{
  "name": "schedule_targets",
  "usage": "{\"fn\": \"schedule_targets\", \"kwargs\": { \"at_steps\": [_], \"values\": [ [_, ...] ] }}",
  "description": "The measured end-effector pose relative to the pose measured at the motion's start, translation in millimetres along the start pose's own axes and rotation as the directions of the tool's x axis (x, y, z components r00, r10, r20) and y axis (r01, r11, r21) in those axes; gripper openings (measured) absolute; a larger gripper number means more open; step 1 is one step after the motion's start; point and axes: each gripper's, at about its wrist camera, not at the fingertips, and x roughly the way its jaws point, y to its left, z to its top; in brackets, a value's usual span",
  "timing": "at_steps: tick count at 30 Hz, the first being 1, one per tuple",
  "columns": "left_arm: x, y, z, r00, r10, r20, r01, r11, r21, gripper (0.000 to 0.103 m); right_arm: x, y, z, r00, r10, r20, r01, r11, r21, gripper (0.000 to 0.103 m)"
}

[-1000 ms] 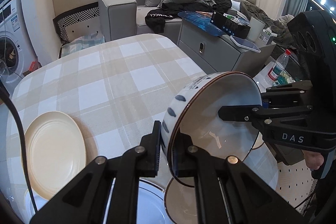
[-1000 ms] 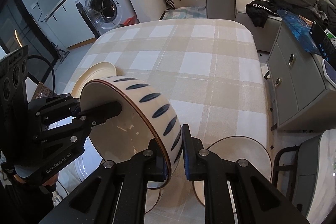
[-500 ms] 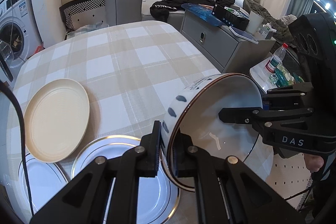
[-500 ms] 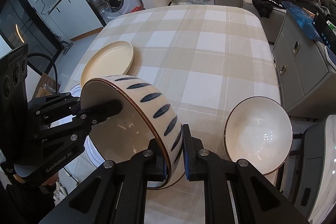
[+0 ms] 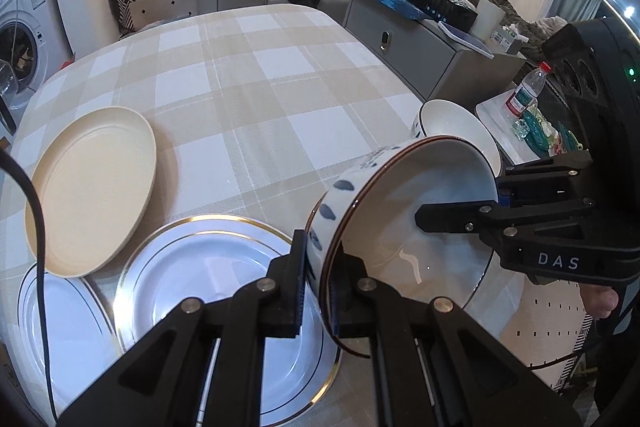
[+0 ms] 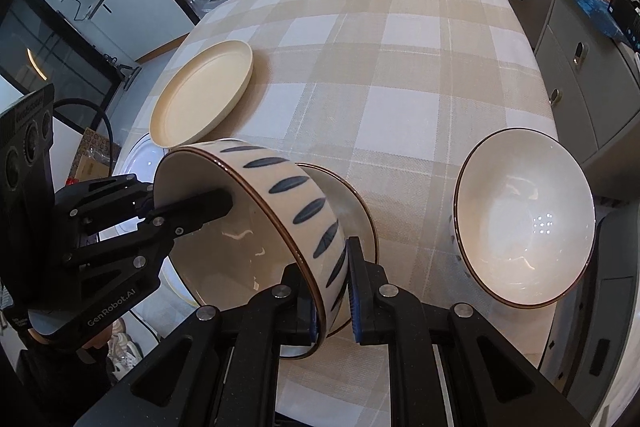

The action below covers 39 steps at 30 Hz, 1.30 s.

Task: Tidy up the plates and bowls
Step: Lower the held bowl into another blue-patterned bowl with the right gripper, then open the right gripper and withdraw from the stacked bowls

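Both grippers hold one blue-patterned bowl (image 5: 404,227) between them, tipped on edge above the near side of the checked table (image 5: 256,95). The left gripper (image 5: 316,291) is clenched on the rim at about 7 o'clock in its own view, one pad inside and one outside the wall; the right gripper (image 6: 332,291) pinches the opposite rim in the same way, seen at 6 o'clock in the right wrist view. Below the bowl lies a gold-rimmed white plate (image 5: 192,267), with a second white plate (image 5: 68,311) at 8 o'clock and a cream plate (image 5: 92,187) at 9 o'clock, its edge overlapping the white ones. A second bowl (image 6: 524,223) sits at 3 o'clock in the right view, near the table's edge. The held bowl looks glazed ceramic: stiff, fairly heavy, slick under the pads and likely to chip if it knocks another dish. The thin rim is the only part narrow enough for these jaws, and two opposite holds keep it from swinging. Setting it down calls for levelling it first, I judge, then letting go one side at a time.
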Motion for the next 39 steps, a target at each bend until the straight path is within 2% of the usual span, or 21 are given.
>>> {"fn": "schedule_targets", "kwargs": {
  "at_steps": [7, 14, 22, 25, 30, 36, 37, 39],
  "values": [
    [6, 4, 2, 1.0, -0.025, -0.01, 0.025, 1.0, -0.003, 0.006, 5, -5, 3, 1.0, 0.01, -0.015, -0.01, 1.0, 0.008, 0.013],
    [-3, 6, 2, 1.0, -0.019, 0.019, 0.019, 1.0, 0.011, 0.006, -2, -5, 2, 1.0, -0.004, 0.007, 0.004, 1.0, -0.009, 0.021],
    [5, 12, 3, 0.999, -0.034, 0.018, 0.035, 0.999, -0.005, 0.009, -20, -4, -3, 0.993, -0.087, 0.082, 0.093, 0.994, -0.065, 0.022],
    [7, 11, 4, 0.999, -0.04, 0.021, 0.04, 0.999, -0.009, 0.009, -23, -11, -1, 0.993, -0.078, 0.093, 0.083, 0.995, -0.054, 0.022],
    [6, 11, 4, 0.999, -0.041, 0.027, 0.041, 0.999, -0.006, 0.009, -8, -18, 0, 0.997, -0.045, 0.064, 0.049, 0.998, -0.048, 0.022],
    [3, 4, 4, 0.999, 0.003, 0.045, -0.004, 1.0, 0.027, 0.011, -6, -15, -4, 0.996, -0.024, 0.085, 0.03, 0.997, -0.07, 0.023],
    [1, 3, 4, 0.999, 0.011, 0.051, -0.012, 0.999, 0.032, 0.014, -8, -15, -5, 0.995, -0.016, 0.095, 0.023, 0.997, -0.072, 0.025],
    [-3, 0, 4, 0.997, 0.024, 0.068, -0.027, 0.999, 0.041, 0.026, -14, -16, -6, 0.993, -0.013, 0.115, 0.021, 0.997, -0.07, 0.039]
  ]
}}
